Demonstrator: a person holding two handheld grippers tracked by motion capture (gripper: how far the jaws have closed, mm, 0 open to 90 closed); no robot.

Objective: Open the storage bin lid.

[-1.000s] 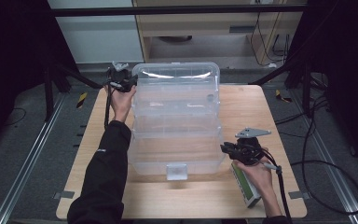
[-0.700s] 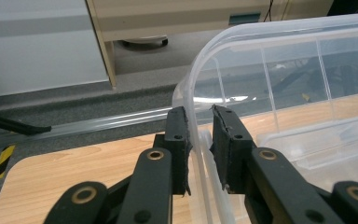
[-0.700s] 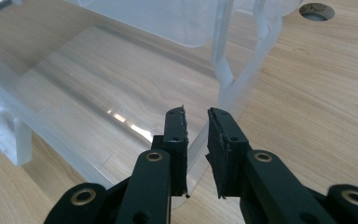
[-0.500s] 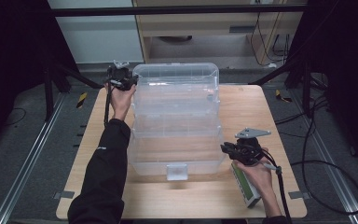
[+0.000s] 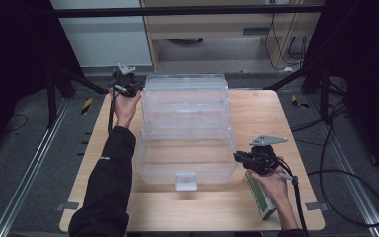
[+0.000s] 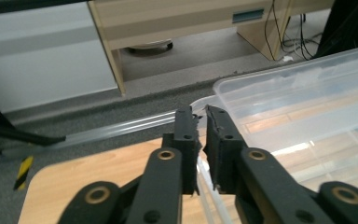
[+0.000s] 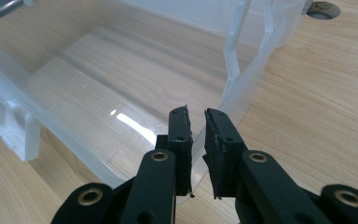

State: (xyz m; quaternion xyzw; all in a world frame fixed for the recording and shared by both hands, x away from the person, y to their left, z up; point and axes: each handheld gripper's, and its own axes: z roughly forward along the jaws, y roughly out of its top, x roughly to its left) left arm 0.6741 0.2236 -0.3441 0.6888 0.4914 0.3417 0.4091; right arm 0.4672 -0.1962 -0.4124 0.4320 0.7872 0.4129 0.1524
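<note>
**Both grippers pinch the clear bin's rim**

The bin (image 5: 185, 131) sits mid-table (image 5: 266, 106), open and empty, its white latch (image 5: 186, 180) facing the person. The left gripper (image 5: 127, 85) has just been closing, jaws narrow on the far left corner rim. The right gripper (image 5: 244, 159) has closed likewise on the near right rim. A green-and-white box (image 5: 260, 200) lies under the right hand.

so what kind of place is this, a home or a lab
Most likely a lab or recording workspace, not a home. A bare wooden table stands on grey carpet between metal floor rails, black cables trail across the floor, and plain office cabinets line the back wall.
</note>
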